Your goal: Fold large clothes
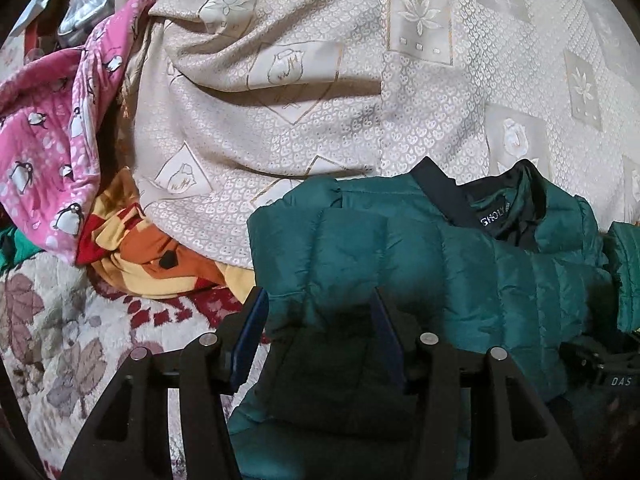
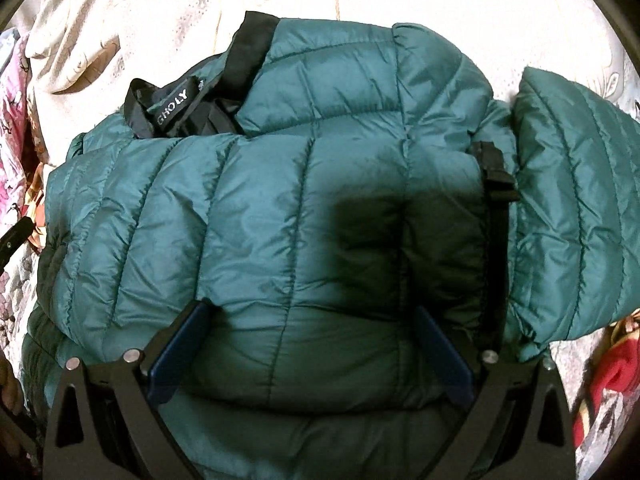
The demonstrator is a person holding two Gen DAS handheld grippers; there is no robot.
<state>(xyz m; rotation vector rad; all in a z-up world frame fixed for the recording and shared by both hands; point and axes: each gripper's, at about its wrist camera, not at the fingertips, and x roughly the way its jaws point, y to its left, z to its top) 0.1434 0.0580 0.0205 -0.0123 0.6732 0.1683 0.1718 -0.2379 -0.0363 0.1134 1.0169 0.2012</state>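
Observation:
A dark green quilted puffer jacket (image 1: 460,264) lies folded on the bed, its black collar with a white-lettered label (image 1: 494,218) at the far side. It fills the right wrist view (image 2: 280,208), with one sleeve (image 2: 576,216) lying out to the right. My left gripper (image 1: 318,304) is open, its jaws straddling the jacket's near left edge. My right gripper (image 2: 312,320) is open wide, right over the jacket's near middle with a puffed fold between the jaws. Neither is closed on the fabric.
A cream patterned bedspread (image 1: 320,92) lies rumpled behind the jacket. A pink penguin-print cloth (image 1: 52,140) and an orange and yellow cloth (image 1: 152,256) are piled at the left. A floral blanket (image 1: 60,352) covers the near left. A red patterned cloth (image 2: 608,384) shows at the right.

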